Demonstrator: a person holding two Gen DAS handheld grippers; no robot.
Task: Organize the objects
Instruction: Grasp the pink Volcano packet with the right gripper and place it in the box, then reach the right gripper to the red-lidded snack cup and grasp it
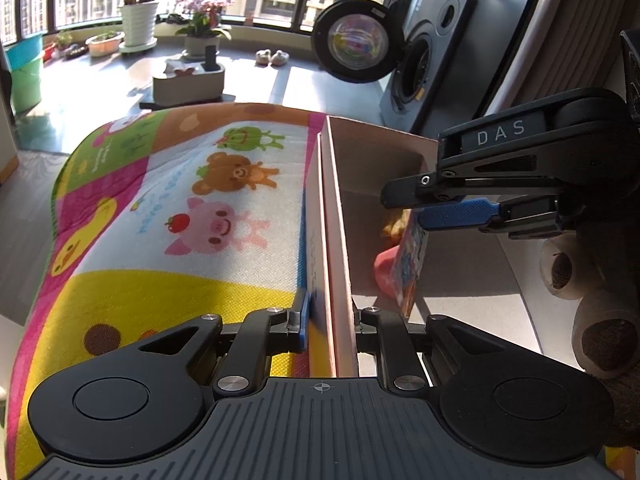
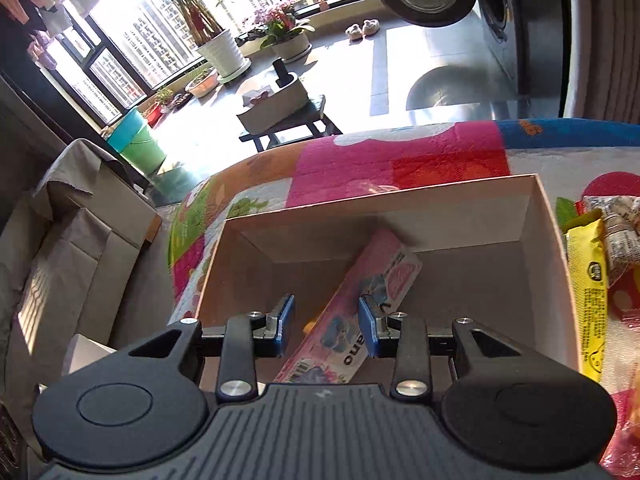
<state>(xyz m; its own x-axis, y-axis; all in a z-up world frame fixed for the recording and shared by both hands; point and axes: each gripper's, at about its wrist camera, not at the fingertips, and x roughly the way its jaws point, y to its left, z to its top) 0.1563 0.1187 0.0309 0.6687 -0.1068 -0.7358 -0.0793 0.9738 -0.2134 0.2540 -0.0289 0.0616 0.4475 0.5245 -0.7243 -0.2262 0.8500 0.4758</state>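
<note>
An open cardboard box [image 2: 400, 194] stands on a colourful cartoon mat [image 1: 208, 200]. My left gripper [image 1: 330, 324] is shut on the box's near side wall [image 1: 340, 220], one pad outside and one inside. Over the box hovers my right gripper [image 2: 327, 326], open, also seen from the side in the left wrist view [image 1: 404, 200]. A pink snack pack [image 2: 380, 276] leans inside the box, running between and below the open fingers; it shows upright in the left wrist view [image 1: 408, 268]. Something yellow [image 1: 394, 226] lies behind it.
A yellow snack bar [image 2: 588, 300] and a clear wrapped pack [image 2: 620, 224] lie on the mat right of the box. Beyond the table are a washing machine [image 1: 424, 64] with its door open, a stool with a tissue holder [image 2: 276, 108] and potted plants [image 2: 220, 48].
</note>
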